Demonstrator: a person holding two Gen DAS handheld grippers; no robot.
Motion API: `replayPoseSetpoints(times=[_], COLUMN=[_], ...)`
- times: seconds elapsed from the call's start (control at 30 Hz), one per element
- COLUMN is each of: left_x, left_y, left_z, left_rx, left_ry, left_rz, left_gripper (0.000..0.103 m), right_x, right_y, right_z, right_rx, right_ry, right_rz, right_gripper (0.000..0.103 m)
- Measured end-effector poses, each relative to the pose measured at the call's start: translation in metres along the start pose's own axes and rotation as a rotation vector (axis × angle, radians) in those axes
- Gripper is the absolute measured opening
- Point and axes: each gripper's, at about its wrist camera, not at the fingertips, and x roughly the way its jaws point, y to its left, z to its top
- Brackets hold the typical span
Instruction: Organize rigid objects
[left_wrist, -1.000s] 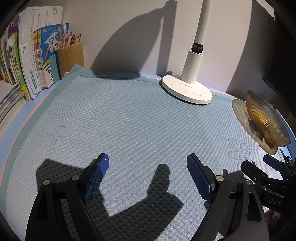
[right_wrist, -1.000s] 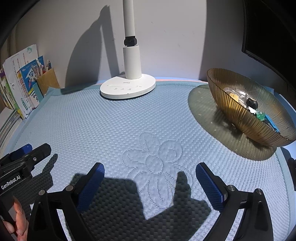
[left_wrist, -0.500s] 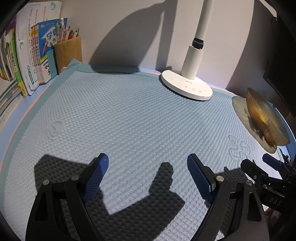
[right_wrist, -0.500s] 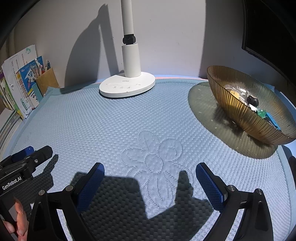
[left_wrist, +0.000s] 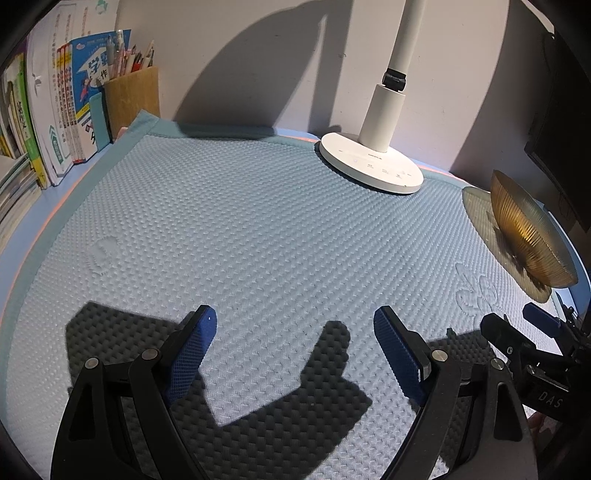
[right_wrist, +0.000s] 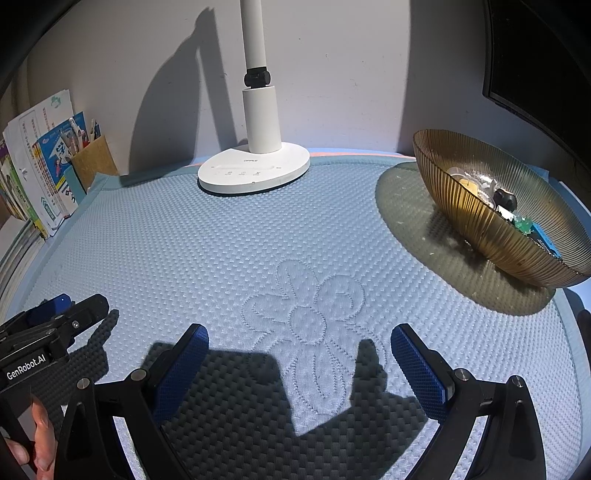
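Observation:
An amber ribbed glass bowl (right_wrist: 491, 225) stands on the blue textured mat (right_wrist: 258, 236) at the right; it holds several small objects, among them a black one (right_wrist: 505, 198), a green one (right_wrist: 522, 223) and a yellowish one (right_wrist: 466, 183). The bowl also shows edge-on in the left wrist view (left_wrist: 524, 232). My left gripper (left_wrist: 293, 332) is open and empty over the mat's near middle. My right gripper (right_wrist: 299, 347) is open and empty over the stitched flower (right_wrist: 306, 295), left of the bowl. Each gripper shows at the other view's edge.
A white desk lamp (left_wrist: 373, 162) stands at the back middle, also in the right wrist view (right_wrist: 255, 170). A brown pen holder (left_wrist: 131, 99) and upright books (left_wrist: 55, 110) line the back left. A dark monitor (left_wrist: 565, 110) is at the right.
Both grippers have shifted slightly; the left wrist view has turned a little, so the pen holder and books sit further in. Both grippers stay open and empty.

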Motion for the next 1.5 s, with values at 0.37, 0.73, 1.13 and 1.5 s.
replayPoseSetpoints(times=[0.37, 0.73, 1.13, 1.5], left_x=[0.003, 0.021, 0.022, 0.024], left_y=[0.001, -0.020, -0.016, -0.016], left_z=[0.001, -0.006, -0.007, -0.005], left_rx=[0.012, 0.150, 0.137, 0.143], left_ry=[0.014, 0.125, 0.133, 0.136], left_rz=[0.005, 0.110, 0.086, 0.082], left_gripper=[0.086, 0.103, 0.103, 0.103], right_x=[0.000, 0.024, 0.020, 0.020], right_y=[0.000, 0.004, 0.000, -0.003], right_z=[0.001, -0.004, -0.008, -0.009], right_rx=[0.001, -0.024, -0.024, -0.028], right_ry=[0.002, 0.154, 0.162, 0.131], right_rz=[0.001, -0.037, -0.037, -0.015], right_gripper=[0.099, 0.103, 0.103, 0.103])
